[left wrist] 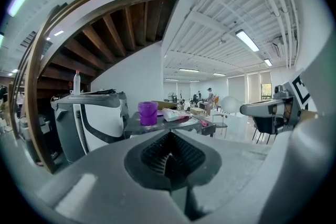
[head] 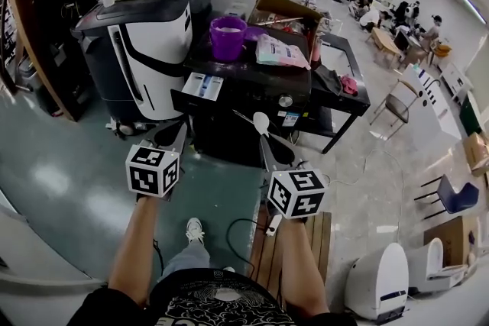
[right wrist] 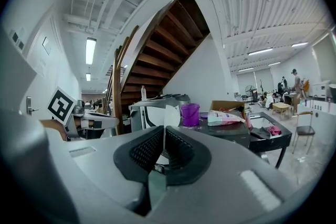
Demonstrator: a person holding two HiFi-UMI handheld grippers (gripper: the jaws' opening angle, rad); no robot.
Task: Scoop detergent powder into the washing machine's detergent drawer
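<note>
Barely legible — scoop (right wrist: 169, 113) edge-on in right gripper (right wrist: 164, 131).

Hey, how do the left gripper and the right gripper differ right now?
The right gripper is clamped on a white scoop, whose bowl stands up above its jaws; the left gripper holds nothing. In the head view the left gripper sits just below the open detergent drawer, while the right gripper is farther to the right. Shared: both have their jaws together, and neither touches the washing machine.
</note>
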